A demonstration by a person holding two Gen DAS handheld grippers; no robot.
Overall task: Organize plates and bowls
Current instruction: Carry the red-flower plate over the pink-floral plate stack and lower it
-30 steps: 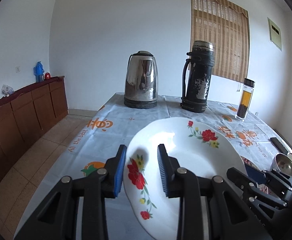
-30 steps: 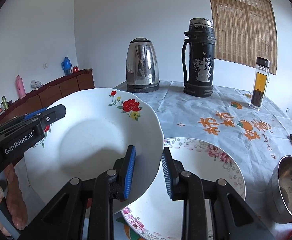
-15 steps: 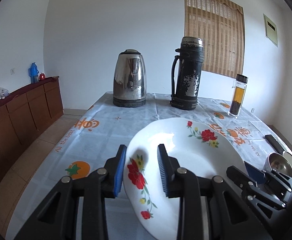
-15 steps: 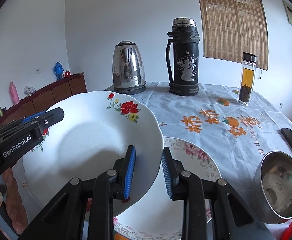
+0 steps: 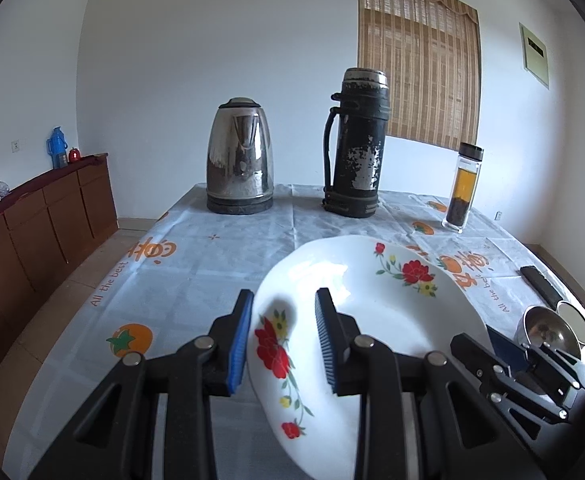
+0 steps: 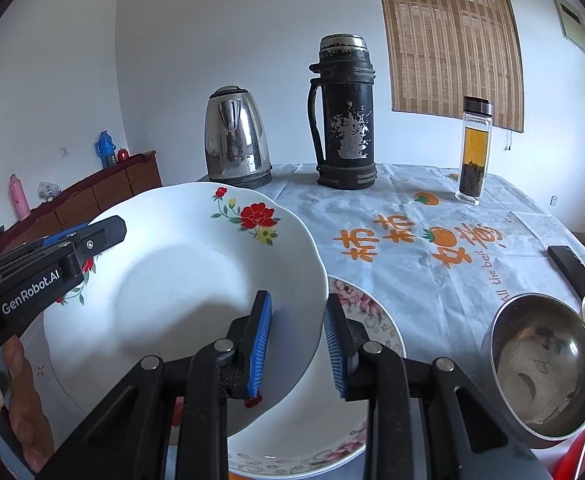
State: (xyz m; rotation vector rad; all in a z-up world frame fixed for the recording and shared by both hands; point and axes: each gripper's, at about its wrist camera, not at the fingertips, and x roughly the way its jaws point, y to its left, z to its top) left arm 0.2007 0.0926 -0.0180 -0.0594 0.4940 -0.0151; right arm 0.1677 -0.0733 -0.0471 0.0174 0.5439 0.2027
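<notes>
A white deep plate with red flowers (image 5: 372, 312) hangs tilted above the table, gripped at two opposite rims. My left gripper (image 5: 284, 296) is shut on its left rim, one blue pad outside and one inside. On the opposite rim my right gripper (image 6: 297, 296) is shut on the same white plate (image 6: 180, 280). The left gripper (image 6: 104, 236) shows at the plate's far side in the right wrist view. Under the held plate lies a plate with pink flowers (image 6: 376, 320), mostly hidden. A steel bowl (image 6: 540, 364) sits to the right.
A steel kettle (image 5: 239, 156), a black flask (image 5: 356, 144) and a tea bottle (image 5: 464, 188) stand at the table's far end. A black remote (image 6: 572, 264) lies at the right edge. A wooden sideboard (image 5: 44, 216) runs along the left wall. A person's hand (image 6: 16, 412) holds the left gripper.
Both grippers have carried the white plate to the right across the table; kettle and flask slid left in both views. The steel bowl shows more fully. Both grips are unchanged.
</notes>
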